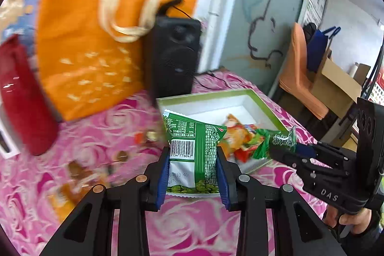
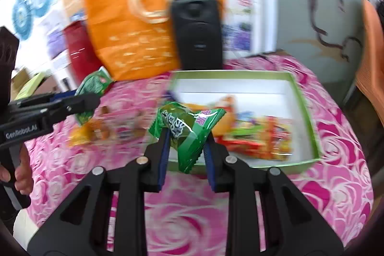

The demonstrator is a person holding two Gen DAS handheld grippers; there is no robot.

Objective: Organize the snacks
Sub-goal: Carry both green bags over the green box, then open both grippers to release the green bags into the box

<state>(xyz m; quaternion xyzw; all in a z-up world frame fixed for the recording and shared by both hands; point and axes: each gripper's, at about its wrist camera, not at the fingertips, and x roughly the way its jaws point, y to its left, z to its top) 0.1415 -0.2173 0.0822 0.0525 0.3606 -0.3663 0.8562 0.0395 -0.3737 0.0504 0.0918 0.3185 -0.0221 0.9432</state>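
My left gripper (image 1: pixel 193 157) is shut on a green pea packet (image 1: pixel 192 150), barcode side up, held above the pink tablecloth just in front of the green-rimmed white box (image 1: pixel 230 97). My right gripper (image 2: pixel 186 143) is shut on a second green packet (image 2: pixel 187 126), held over the box's near edge (image 2: pixel 309 112). The box holds several orange and red snack packets (image 2: pixel 259 136). In the left wrist view the right gripper (image 1: pixel 291 148) comes in from the right with its packet (image 1: pixel 276 140). In the right wrist view the left gripper (image 2: pixel 91 97) shows at left with its packet (image 2: pixel 92 88).
An orange tote bag (image 1: pixel 91 52), a black speaker (image 1: pixel 172 52) and a red bag (image 1: pixel 21 92) stand behind the box. Loose orange snacks (image 2: pixel 96 131) lie on the cloth left of the box. An orange chair (image 1: pixel 297 68) and cardboard boxes (image 1: pixel 336 85) stand past the table's right edge.
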